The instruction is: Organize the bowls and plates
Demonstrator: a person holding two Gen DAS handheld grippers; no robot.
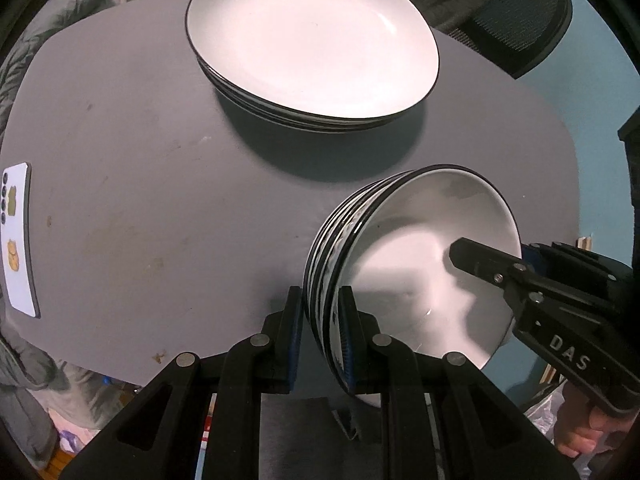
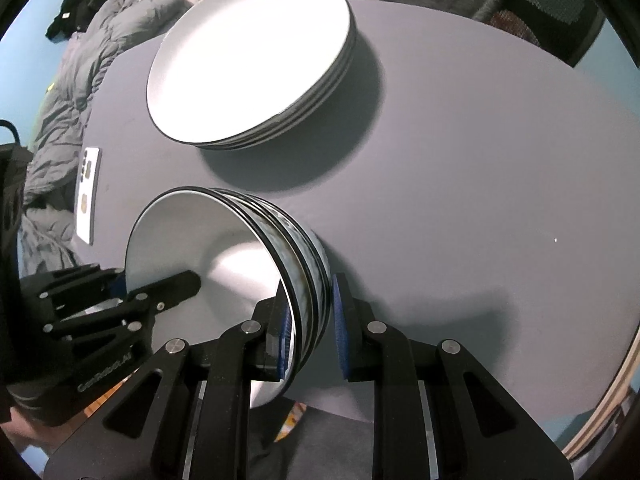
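A stack of nested white bowls with dark rims (image 1: 416, 256) is held near the table's front edge, between the two grippers. My left gripper (image 1: 320, 336) is shut on one side of the stack's rims. My right gripper (image 2: 312, 328) is shut on the opposite side of the same stack (image 2: 224, 256), with one finger inside the top bowl. Each gripper shows in the other's view: the right one (image 1: 532, 292), the left one (image 2: 120, 300). A stack of white plates with dark rims (image 1: 308, 40) sits at the back of the table, also in the right wrist view (image 2: 248, 52).
The grey table (image 1: 140, 200) carries a white phone (image 1: 18, 236) at its left edge, also in the right wrist view (image 2: 89, 196). A grey padded jacket (image 2: 68, 92) lies beyond the table's left side. A dark mesh chair (image 1: 516, 12) stands behind the table.
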